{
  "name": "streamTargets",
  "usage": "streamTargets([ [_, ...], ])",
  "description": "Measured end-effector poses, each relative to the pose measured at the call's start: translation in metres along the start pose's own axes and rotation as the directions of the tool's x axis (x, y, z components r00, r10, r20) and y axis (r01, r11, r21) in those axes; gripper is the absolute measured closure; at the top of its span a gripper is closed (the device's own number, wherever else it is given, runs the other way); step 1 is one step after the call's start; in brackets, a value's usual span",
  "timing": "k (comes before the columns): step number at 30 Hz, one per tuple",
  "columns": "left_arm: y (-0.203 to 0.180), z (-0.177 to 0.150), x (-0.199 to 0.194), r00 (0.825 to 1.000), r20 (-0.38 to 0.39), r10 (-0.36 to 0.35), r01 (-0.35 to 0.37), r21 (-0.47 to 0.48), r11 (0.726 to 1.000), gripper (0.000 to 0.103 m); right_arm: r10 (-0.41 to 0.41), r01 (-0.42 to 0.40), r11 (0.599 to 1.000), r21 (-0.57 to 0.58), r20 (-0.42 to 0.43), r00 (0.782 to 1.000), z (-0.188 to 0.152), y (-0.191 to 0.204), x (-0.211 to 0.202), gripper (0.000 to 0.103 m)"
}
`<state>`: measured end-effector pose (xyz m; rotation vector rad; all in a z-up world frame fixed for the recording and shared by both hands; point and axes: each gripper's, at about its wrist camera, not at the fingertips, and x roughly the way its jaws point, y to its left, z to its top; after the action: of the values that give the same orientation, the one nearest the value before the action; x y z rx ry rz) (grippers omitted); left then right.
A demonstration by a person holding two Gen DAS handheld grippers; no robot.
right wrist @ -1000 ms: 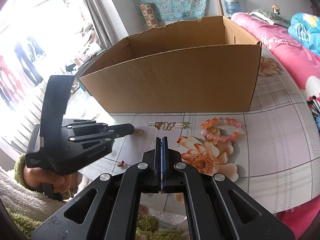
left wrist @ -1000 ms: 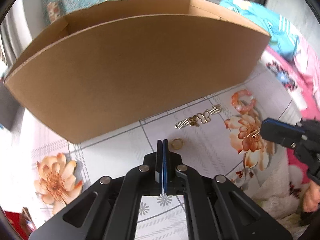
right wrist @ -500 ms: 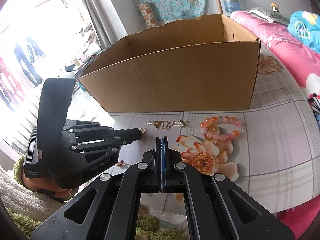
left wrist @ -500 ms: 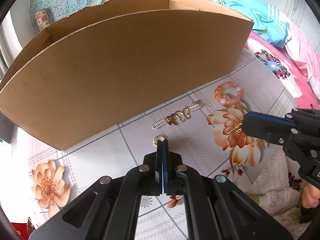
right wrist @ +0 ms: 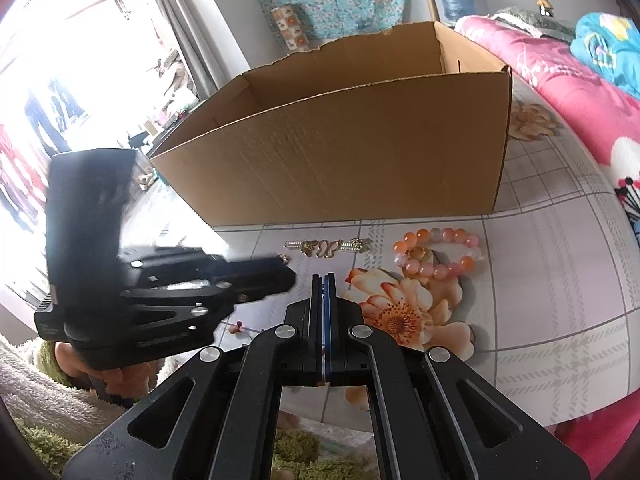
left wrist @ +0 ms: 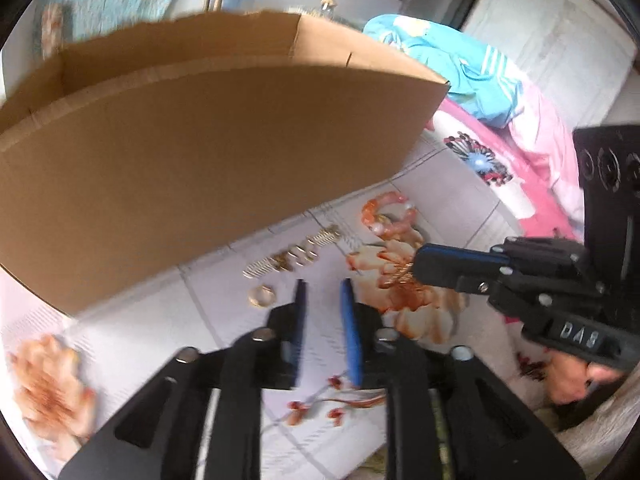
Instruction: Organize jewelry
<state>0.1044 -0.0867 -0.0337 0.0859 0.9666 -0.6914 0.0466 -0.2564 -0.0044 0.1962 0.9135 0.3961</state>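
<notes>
Gold ring (left wrist: 262, 295) lies on the flowered tablecloth (right wrist: 560, 280), just in front of the open cardboard box (right wrist: 360, 152). Beside it a gold butterfly clasp chain (right wrist: 328, 245), then a pink-orange bead bracelet (right wrist: 438, 252) further right. Left gripper (left wrist: 322, 286) hovers near the ring, jaws opening, nothing between them. Right gripper (right wrist: 324, 280) has jaws pressed together; a thin gold chain (left wrist: 400, 276) sits at its tip, grip uncertain.

Motion blur smears the gold ring (left wrist: 262, 295); the cardboard box (left wrist: 200, 152) hides its own floor.
</notes>
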Motion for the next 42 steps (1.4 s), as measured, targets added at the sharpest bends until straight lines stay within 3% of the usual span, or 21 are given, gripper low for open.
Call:
streamTargets([
  [6,0.017,0.005,0.004,0.984,-0.017,0.175,-0.174,0.052,0.983,0.075,0.007,-0.007,1.000,0.003,-0.002,1.000,0.002,-0.001,0.003,0.103],
  [11,0.018,0.002,0.010,0.966,-0.032,0.257,-0.254,0.086,0.963,0.075,0.008,-0.008,1.000,0.001,-0.003,1.000,0.001,-0.001,0.003,0.103],
  [19,0.001,-0.006,0.006,0.976,-0.069,0.208,-0.205,0.059,0.977,0.075,0.027,-0.026,0.999,0.025,-0.011,1.000,0.004,-0.009,0.005,0.103],
  [26,0.003,-0.009,-0.005,0.993,-0.068,0.097,-0.100,-0.045,0.994,0.075,0.023,-0.022,0.999,0.045,-0.007,1.000,0.002,-0.014,0.002,0.103],
  [36,-0.007,-0.005,0.007,0.983,-0.177,0.041,-0.064,-0.127,0.990,0.075,0.036,-0.036,0.996,0.081,0.005,0.999,-0.001,-0.022,0.000,0.103],
  [42,-0.009,0.000,0.009,0.977,-0.192,0.087,-0.112,-0.121,0.986,0.075,0.052,-0.054,0.993,0.103,0.021,0.998,-0.007,-0.034,-0.007,0.103],
])
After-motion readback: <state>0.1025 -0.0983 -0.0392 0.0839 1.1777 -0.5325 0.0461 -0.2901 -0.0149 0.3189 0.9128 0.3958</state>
